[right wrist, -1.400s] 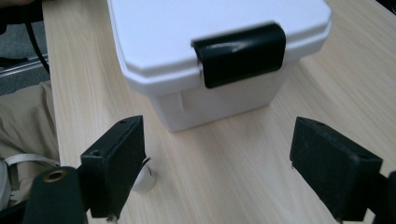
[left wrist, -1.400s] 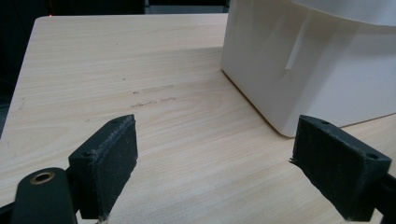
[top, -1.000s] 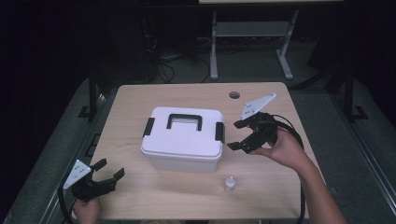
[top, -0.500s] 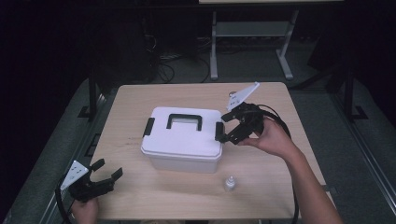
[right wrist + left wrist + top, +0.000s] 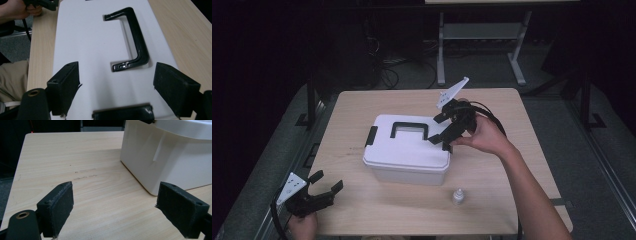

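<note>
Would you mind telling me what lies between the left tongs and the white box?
Nothing: in the left gripper view, bare wooden table runs from the open left tongs to the white box.

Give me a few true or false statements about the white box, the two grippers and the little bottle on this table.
1. The right gripper hovers over the white plastic box with jaws open. True.
2. The left gripper clamps the box's black handle. False: it sits open at the wooden table's near left corner, apart from the box.
3. The small clear dropper bottle stands on the lid. False: it stands on the table, in front of the box.
4. The lid is on the box. True.
</note>
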